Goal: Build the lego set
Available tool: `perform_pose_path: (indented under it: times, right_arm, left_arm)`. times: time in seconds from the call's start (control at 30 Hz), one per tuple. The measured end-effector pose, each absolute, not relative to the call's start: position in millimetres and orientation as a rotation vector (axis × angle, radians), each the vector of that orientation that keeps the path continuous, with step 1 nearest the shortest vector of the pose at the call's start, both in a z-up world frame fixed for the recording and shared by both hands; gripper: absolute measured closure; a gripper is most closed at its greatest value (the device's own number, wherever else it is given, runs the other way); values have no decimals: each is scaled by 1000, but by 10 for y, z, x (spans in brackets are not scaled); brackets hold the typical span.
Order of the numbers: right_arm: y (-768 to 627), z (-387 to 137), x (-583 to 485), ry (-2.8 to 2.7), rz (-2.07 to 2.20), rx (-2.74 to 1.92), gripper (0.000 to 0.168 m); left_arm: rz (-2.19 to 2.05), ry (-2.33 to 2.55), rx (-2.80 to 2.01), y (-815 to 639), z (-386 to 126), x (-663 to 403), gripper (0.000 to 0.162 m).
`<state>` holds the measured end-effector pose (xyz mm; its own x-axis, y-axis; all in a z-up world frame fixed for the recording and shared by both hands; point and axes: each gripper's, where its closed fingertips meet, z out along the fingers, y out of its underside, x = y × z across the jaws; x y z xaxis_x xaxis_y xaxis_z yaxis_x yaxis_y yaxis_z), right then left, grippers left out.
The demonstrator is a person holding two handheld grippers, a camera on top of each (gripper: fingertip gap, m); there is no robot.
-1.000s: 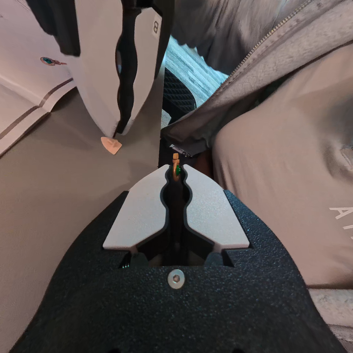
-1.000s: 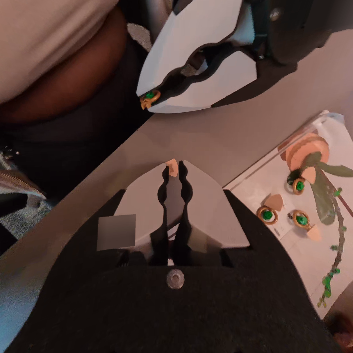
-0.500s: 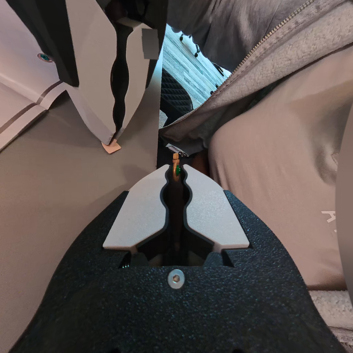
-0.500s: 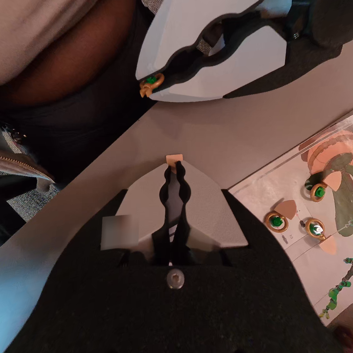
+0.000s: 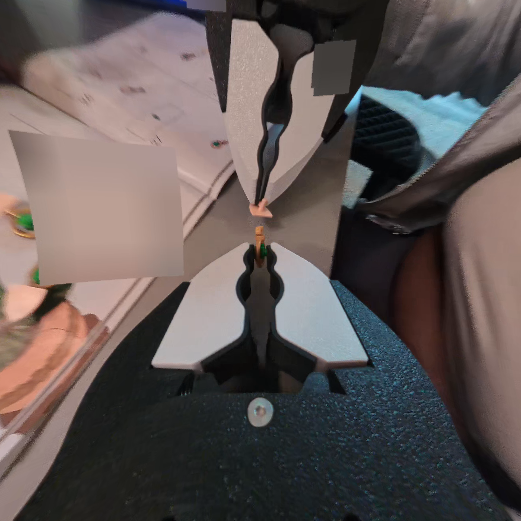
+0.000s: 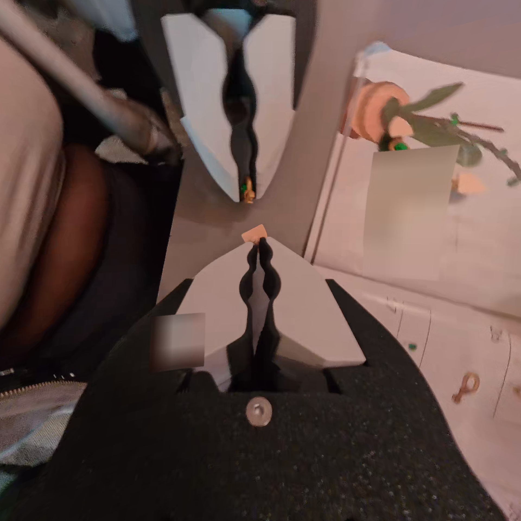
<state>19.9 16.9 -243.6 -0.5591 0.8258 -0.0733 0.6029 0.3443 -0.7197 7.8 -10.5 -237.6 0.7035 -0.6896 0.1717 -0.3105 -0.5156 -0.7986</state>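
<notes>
Left wrist view.
- Left gripper (image 5: 260, 248): pale jaws clamped at their tips on a gold ring piece (image 5: 259, 251) with a green stud; a small gold stem sticks out past the tips.
- Right gripper (image 5: 260, 201): enters from the top, tips pointing down toward the left gripper, jaws pinched together on a flat peach piece (image 5: 260, 211). Peach piece and ring stem are close, tip to tip, with a small gap showing.
- Tabletop (image 5: 296, 225): plain grey, its straight edge running just right of the grippers.
- Instruction booklet (image 5: 169, 93): white, open, lying on the tabletop at left; blurred.
- Person: grey zipped jacket (image 5: 451, 158) and beige top at right, beyond the tabletop edge.

Right wrist view.
- Right gripper (image 6: 258, 242): jaws closed on the peach piece (image 6: 254, 232), which juts out past the tips.
- Left gripper (image 6: 248, 194): comes in from above, gripping the gold ring piece (image 6: 248, 191).
- Tabletop (image 6: 310, 158): grey band between the grippers.
- Instruction booklet (image 6: 423, 282): at right; on its upper part lies a partly built plant model (image 6: 394, 115), peach base with green leaves and stem.
- Room: little shown; a dark area lies past the tabletop edge at left.
</notes>
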Motion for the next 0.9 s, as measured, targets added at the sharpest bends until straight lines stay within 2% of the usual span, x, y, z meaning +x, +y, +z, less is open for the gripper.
perform_pose_path:
  times: [0.17,0.33,0.43,0.6,0.9]
  right_arm:
    - [174,-2508,277,-2228,1109,-1465,166]
    - [93,-2567,314,-2413,1000,-1139,167]
    - [-34,-2594,326,-2470,894,-881,167]
    - [-60,-2585,291,-2434,765,-788,167]
    - [14,-2547,234,-2355,654,-919,167]
  left_arm:
    - [-546,823,-2177,-157,-2459,182,154]
    - [-1294,758,-2304,-523,-2402,454,154]
    - [-1444,636,-2332,-489,-2363,411,155]
    - [-1540,483,-2363,-435,-2357,384,155]
    - [-1377,403,-2371,-287,-2409,347,155]
